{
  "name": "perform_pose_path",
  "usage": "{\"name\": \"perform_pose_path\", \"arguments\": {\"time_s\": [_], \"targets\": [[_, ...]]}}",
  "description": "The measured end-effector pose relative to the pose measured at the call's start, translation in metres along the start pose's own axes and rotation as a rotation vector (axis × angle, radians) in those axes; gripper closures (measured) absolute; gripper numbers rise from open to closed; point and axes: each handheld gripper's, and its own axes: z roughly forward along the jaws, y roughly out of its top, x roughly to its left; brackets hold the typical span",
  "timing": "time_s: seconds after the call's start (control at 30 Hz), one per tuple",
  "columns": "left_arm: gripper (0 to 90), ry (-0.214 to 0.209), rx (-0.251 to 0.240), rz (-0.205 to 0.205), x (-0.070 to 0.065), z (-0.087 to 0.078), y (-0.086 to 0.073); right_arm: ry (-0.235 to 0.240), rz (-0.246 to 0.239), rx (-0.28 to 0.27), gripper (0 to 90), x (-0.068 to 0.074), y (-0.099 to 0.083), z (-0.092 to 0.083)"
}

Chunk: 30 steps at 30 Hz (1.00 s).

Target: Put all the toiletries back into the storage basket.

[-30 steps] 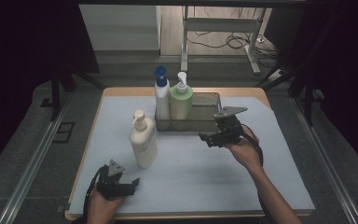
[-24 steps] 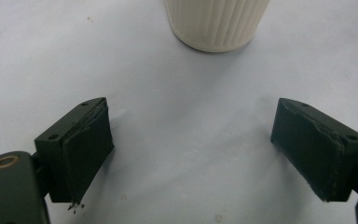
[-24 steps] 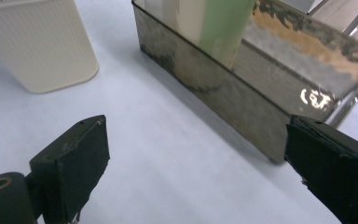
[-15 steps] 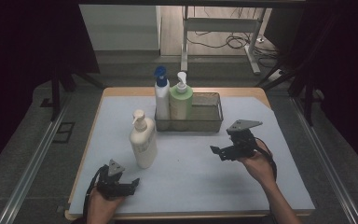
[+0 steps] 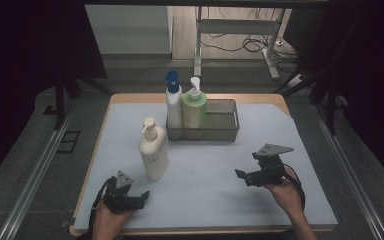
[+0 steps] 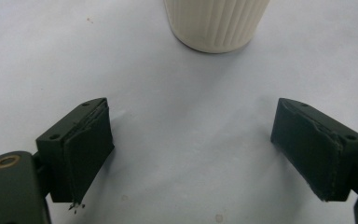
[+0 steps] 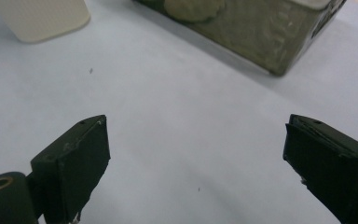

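Note:
A cream pump bottle (image 5: 153, 150) stands upright on the pale mat, left of centre. Behind it a dark mesh basket (image 5: 220, 131) holds a white bottle with a blue pump (image 5: 173, 100) and a green bottle with a white pump (image 5: 194, 109) at its left end. My left gripper (image 5: 141, 196) rests near the front left edge, open and empty. In the left gripper view the left gripper (image 6: 191, 144) faces the cream bottle's base (image 6: 214, 23). My right gripper (image 5: 241, 176) hovers over the mat at front right, open. The right gripper (image 7: 196, 158) has nothing between its jaws and looks toward the basket (image 7: 261, 32) and the cream bottle (image 7: 37, 16).
The right half of the basket holds nothing. Bare mat (image 5: 220, 200) lies between the two grippers. The wooden table edge (image 5: 190, 97) borders the mat; metal rails run along both sides, and a table frame with cables stands on the floor behind.
My right gripper has drawn back from beside the basket toward the front right of the mat, and sits lower. The left gripper and all bottles have stayed put.

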Motion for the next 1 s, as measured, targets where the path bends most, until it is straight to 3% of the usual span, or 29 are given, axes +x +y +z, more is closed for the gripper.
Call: {"name": "perform_pose_path", "arguments": {"time_s": [0.6,0.77,1.0], "targets": [[26.2,0.003,-0.034,-0.011,0.006,-0.008,0.006,-0.016,0.021,0.105,8.8,-0.003,-0.054,0.022],[32.9,-0.013,-0.039,-0.026,0.011,-0.01,0.007,-0.034,-0.007,0.096,6.9,-0.001,-0.06,0.026],[44.5,-0.039,-0.04,-0.042,0.018,-0.008,0.01,-0.036,-0.009,0.091,6.8,0.0,-0.06,0.026]]}}
